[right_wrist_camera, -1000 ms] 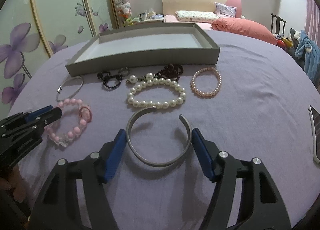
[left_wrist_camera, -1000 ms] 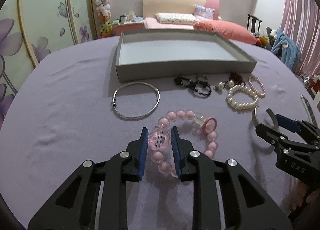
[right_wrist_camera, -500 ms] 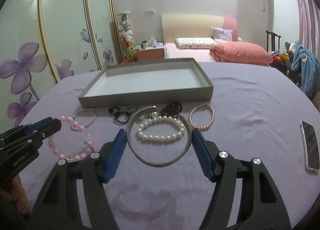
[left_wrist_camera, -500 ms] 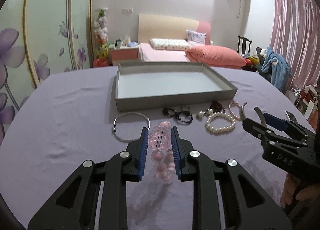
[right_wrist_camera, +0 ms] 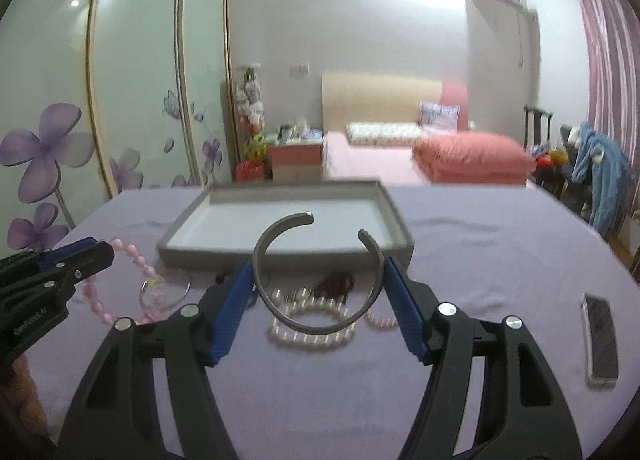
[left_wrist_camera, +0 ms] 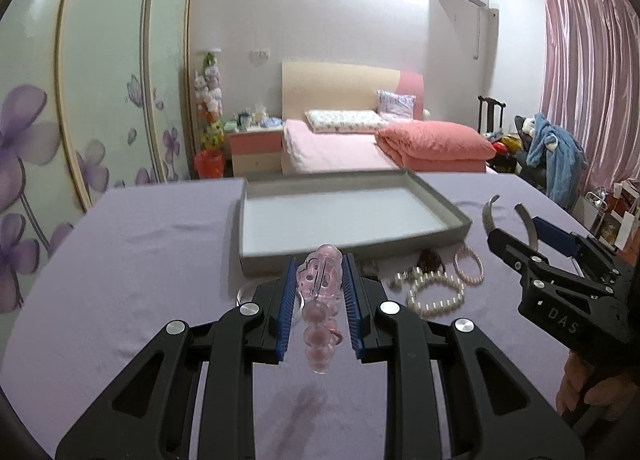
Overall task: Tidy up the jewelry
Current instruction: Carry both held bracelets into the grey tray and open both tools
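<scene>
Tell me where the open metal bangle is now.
The metal bangle is held between the right tool's fingers, lifted above the pearl bracelet, in front of the grey tray.

A phone [right_wrist_camera: 600, 336] lies flat near the right edge of the purple-covered table [right_wrist_camera: 500, 244]. Beyond the table's far edge stands a bed [left_wrist_camera: 340, 148] with a salmon quilt [left_wrist_camera: 436, 142] — a nightstand [left_wrist_camera: 254, 148] just left of it, and pink curtains [left_wrist_camera: 588, 80] at the right.
</scene>
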